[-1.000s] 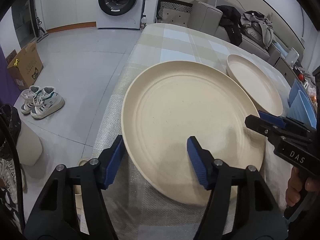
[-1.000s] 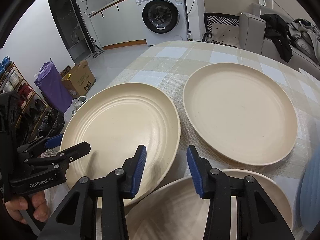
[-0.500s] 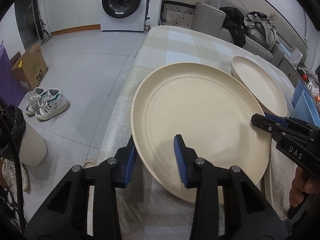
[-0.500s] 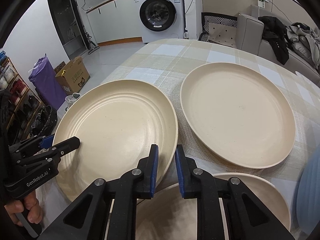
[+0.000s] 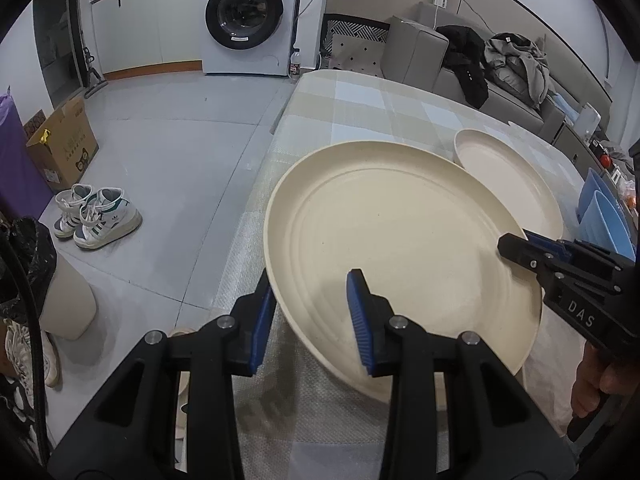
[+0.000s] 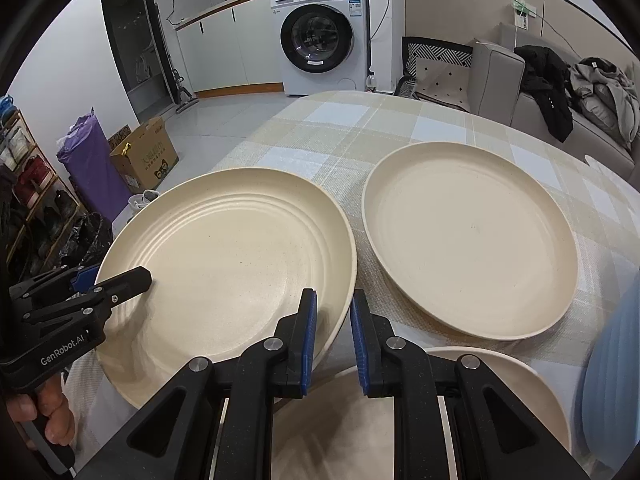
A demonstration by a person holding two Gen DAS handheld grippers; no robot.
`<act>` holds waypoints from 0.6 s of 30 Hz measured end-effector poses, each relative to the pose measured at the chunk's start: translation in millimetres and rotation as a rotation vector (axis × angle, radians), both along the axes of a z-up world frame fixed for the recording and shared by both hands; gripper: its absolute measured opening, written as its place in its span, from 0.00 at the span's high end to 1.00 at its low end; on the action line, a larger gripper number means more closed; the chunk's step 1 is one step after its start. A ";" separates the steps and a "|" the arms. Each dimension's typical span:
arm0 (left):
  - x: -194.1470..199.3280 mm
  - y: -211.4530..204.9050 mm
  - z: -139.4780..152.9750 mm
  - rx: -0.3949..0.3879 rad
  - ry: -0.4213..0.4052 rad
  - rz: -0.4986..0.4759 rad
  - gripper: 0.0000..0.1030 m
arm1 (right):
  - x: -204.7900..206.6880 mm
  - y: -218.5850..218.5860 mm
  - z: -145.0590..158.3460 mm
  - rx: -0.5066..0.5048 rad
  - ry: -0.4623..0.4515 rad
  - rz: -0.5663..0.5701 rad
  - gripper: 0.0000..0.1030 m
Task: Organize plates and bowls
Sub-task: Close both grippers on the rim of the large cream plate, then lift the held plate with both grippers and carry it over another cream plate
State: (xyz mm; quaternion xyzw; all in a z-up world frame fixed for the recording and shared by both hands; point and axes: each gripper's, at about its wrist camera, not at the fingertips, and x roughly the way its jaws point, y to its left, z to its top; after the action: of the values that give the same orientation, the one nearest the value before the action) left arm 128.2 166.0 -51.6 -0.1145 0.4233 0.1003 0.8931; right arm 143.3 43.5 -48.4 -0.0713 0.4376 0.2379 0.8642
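Crowding ridged plate [image 6: 224, 264]: smooth plate [image 6: 472, 240] beside, third plate [image 6: 520, 384] underneath

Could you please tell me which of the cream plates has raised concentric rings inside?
The ringed cream plate clamped at both rims by the left gripper and right gripper; the neighbouring smooth cream plate has none.

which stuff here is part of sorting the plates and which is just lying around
Part of the job: ridged plate, held at opposite rims by left tool and right tool; smooth plate; near plate; blue dishes.

Lying about: sneakers, cardboard box, washing machine, clothes on sofa.
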 end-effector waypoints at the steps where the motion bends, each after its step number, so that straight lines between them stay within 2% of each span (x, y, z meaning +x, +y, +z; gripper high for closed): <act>1: -1.1 -0.7 2.4 0.003 -0.004 -0.001 0.69 | -1.3 -0.4 2.2 0.001 -0.006 -0.001 0.83; 18: -28.2 -25.1 42.2 0.025 -0.067 -0.051 0.69 | -29.3 -22.2 35.9 0.034 -0.074 -0.038 0.83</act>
State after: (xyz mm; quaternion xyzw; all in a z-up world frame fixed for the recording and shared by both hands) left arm 100.0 140.9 -9.4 -0.0956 0.3946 0.0791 0.9104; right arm 114.1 21.3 -12.4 -0.0569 0.4026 0.2261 0.8852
